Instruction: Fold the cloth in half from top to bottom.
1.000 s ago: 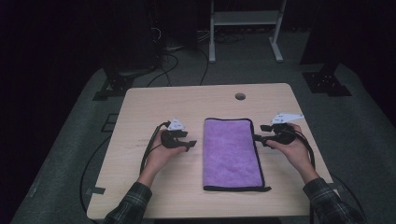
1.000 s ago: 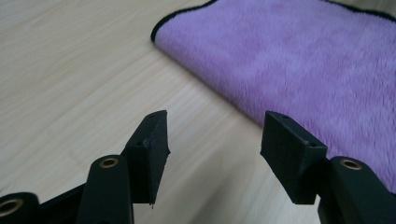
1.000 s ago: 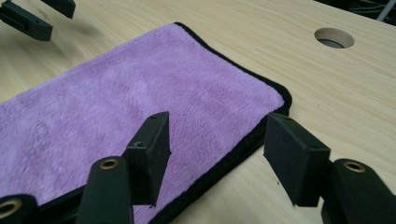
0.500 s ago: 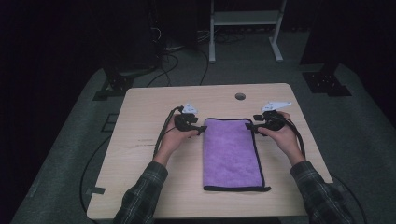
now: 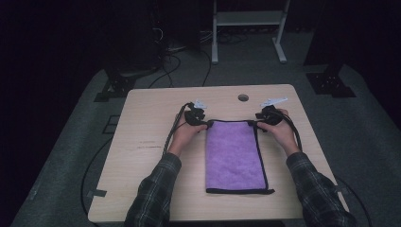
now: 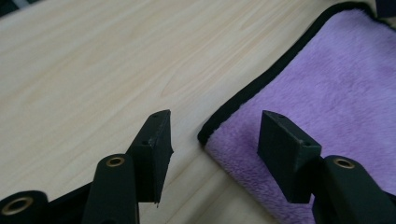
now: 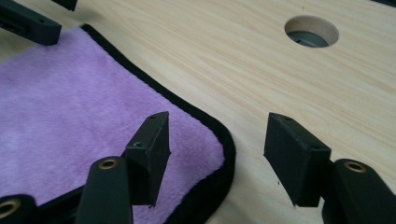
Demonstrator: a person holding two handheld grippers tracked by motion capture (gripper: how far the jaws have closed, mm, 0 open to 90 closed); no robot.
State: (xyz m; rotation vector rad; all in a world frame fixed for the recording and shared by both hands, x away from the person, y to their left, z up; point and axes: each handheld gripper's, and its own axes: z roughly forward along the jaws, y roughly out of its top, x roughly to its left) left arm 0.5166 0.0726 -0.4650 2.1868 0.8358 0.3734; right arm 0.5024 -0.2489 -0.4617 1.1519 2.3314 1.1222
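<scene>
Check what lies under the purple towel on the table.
The purple towel lies flat on the wooden table; bare wood shows all around its black edging. Whatever the cloth covers is hidden, though no bulge shows. Both far corners sit between open jaws, unpinched.

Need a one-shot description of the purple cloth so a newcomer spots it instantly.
Start at the light wooden table with a round cable hole near its far edge. In the middle, just nearer than that hole, lies the purple cloth, flat and folded to a long rectangle. It is the only coloured, fuzzy thing there, edged all round in black piping.
</scene>
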